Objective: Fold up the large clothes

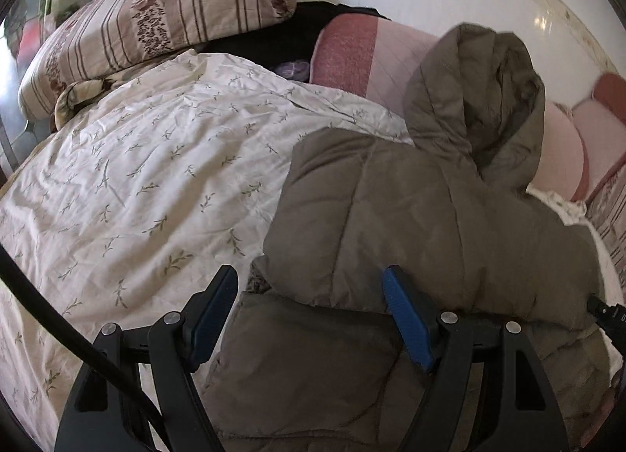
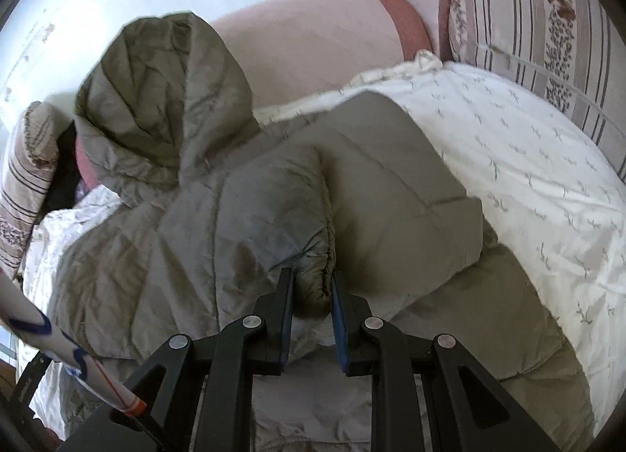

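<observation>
Lying on the white quilt [image 1: 129, 162] with small leaf prints is a grey-green padded jacket [image 1: 411, 225], and its hood [image 1: 481, 100] points up toward the pink headboard [image 1: 395, 57] behind the quilt. The jacket is partly folded: one padded layer lies over the lower part of the jacket.

The left gripper [image 1: 311, 291] hangs over the near edge of the jacket with its blue pads [image 1: 407, 315] wide apart. The right pad touches the folded edge of the jacket, the left pad stands just beside the quilt, and nothing is clamped between them.

The right gripper [image 2: 312, 291] has its fingers narrow, and they pinch a puffy fold of the jacket, a rounded edge that looks like a sleeve end or a hem; I cannot tell which. This fold sits near the middle of the jacket, below the hood.

A striped pillow [image 1: 156, 18] with a flower pattern rests at the far left end of the quilt, against the headboard. Between this pillow and the headboard there is a dark cloth [image 1: 274, 41].
</observation>
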`<state>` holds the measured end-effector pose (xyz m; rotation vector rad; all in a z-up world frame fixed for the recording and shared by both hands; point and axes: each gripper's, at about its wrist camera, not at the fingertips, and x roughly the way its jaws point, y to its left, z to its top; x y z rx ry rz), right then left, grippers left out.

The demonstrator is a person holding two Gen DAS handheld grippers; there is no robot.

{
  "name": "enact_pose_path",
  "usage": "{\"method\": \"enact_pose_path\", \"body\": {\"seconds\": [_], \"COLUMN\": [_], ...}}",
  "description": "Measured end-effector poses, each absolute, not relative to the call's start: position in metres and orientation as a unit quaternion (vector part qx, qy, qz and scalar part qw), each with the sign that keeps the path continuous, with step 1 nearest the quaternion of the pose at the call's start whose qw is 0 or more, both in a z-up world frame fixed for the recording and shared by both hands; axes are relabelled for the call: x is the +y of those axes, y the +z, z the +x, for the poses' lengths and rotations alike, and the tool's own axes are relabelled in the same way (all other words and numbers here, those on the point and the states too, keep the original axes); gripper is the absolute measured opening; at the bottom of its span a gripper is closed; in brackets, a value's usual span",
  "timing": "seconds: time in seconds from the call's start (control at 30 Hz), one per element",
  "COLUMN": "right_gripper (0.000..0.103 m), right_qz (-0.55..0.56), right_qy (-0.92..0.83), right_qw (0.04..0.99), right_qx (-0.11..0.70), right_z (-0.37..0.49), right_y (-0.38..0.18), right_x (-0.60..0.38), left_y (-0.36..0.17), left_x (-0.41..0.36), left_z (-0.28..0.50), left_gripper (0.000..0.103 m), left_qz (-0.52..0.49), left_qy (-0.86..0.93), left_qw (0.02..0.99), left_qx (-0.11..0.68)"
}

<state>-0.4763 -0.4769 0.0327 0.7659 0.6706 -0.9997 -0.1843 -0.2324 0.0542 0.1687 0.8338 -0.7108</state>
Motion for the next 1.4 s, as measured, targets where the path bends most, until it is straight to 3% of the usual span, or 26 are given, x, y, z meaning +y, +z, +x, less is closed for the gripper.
{"method": "enact_pose_path", "body": {"seconds": [0.37, 0.47, 0.77, 1.1, 1.4], "right_gripper": [0.028, 0.034, 0.034, 0.034, 0.035], "right_qz": [0.379, 0.393, 0.319, 0.311, 0.297], "right_qy": [-0.459, -0.463, -0.505, -0.43, -0.429], "right_qw": [0.738, 0.735, 0.764, 0.778, 0.773], "right_qx": [0.318, 0.302, 0.242, 0.337, 0.36], "right_z": [-0.483, -0.492, -0.496, -0.452, -0.448], "right_y": [0.02, 0.03, 0.069, 0.033, 0.027], "right_x": [-0.484, -0.482, -0.461, -0.456, -0.457], "left_y": [0.041, 0.051, 0.075, 0.044, 0.036], "left_x": [-0.242, -0.237, -0.237, -0.287, -0.284], "left_z": [-0.186, -0.188, -0.209, -0.243, -0.24], "left_gripper": [0.078, 0.078, 0.078, 0.082, 0.087], "left_qz": [0.11, 0.101, 0.081, 0.176, 0.173], "left_qy": [-0.335, -0.337, -0.362, -0.387, -0.38], "left_qw": [0.838, 0.844, 0.863, 0.829, 0.825], "left_qx": [0.417, 0.405, 0.342, 0.362, 0.381]}}
